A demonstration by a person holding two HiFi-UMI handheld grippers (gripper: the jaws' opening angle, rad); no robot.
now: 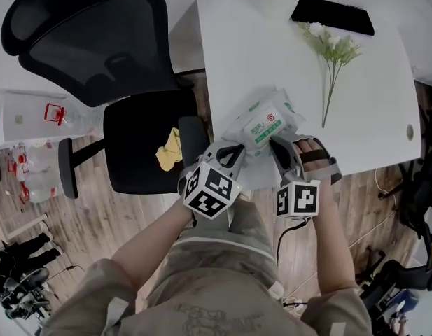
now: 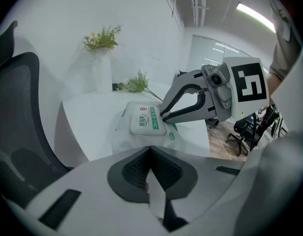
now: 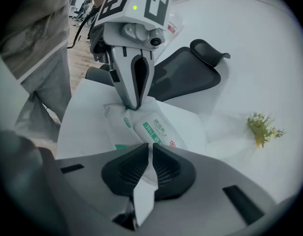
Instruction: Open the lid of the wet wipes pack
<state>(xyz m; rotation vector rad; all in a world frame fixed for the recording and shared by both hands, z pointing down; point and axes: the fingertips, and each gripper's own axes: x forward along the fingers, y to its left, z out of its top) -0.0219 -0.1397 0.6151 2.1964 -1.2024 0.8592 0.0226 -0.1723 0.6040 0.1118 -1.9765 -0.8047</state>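
Observation:
The wet wipes pack (image 1: 265, 126) lies on the white table (image 1: 370, 117) near its front edge; its flat white lid (image 2: 147, 119) with a green label is down. My left gripper (image 1: 233, 150) is shut on the near left edge of the pack's soft wrapper, and a thin white film shows between its pads (image 2: 141, 168). My right gripper (image 1: 277, 144) is shut on the wrapper's near right edge, with white film pinched in its pads (image 3: 163, 168). In the right gripper view the pack (image 3: 158, 129) lies just beyond the jaws, with the left gripper (image 3: 135, 104) at its far edge.
A black office chair (image 1: 110, 54) stands left of the table with a yellow cloth (image 1: 170, 149) on its seat. A flower sprig (image 1: 332, 51) and a flat black object (image 1: 332, 14) lie further back on the table. A white vase (image 2: 101, 73) stands at the far end.

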